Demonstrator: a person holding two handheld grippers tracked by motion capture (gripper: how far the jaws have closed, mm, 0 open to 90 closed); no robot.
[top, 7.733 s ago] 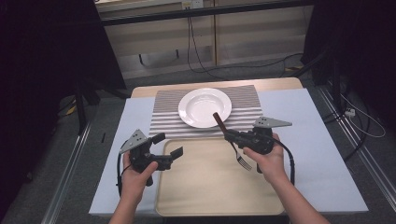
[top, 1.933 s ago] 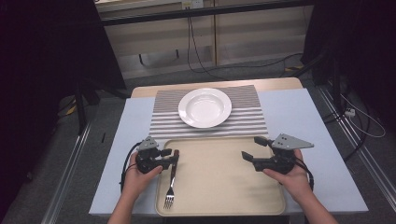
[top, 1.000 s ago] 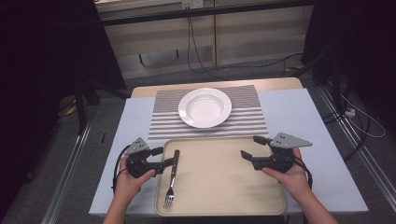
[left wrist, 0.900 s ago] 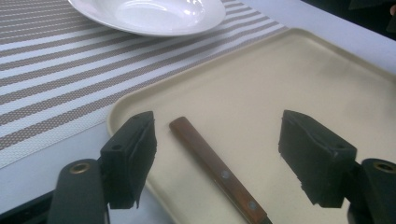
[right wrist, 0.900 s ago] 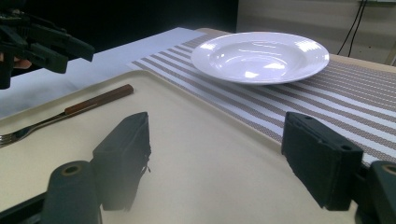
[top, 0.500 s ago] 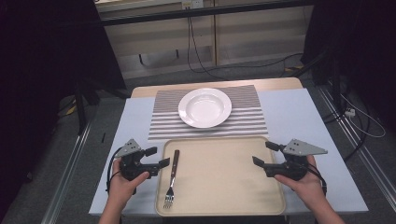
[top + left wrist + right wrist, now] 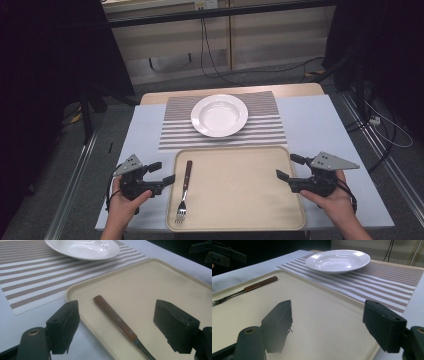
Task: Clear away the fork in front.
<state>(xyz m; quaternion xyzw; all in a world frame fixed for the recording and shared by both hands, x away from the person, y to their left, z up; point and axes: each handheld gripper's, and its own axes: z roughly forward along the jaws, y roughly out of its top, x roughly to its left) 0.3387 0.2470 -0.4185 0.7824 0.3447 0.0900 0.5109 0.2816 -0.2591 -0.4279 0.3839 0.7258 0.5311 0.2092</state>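
Fork (image 7: 183, 191) flat on tray (image 7: 240, 200), left side, tines near. Left gripper (image 7: 161, 172) just left of tray, jaws just opened, nothing between. Right gripper (image 7: 286, 167) at tray's right edge, jaws apart, empty.

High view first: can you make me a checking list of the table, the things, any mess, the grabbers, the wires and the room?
Surface: table under a pale cover, striped placemat at the far side.
Job's things: fork lying on the tray, by its left edge; white plate on the placemat.
Clutter: nothing seen.
Grippers: left gripper open, left of the tray; right gripper open at its right edge; both hold nothing.
Cables: black cables on the floor behind.
Surroundings: dark room, pale panels behind.
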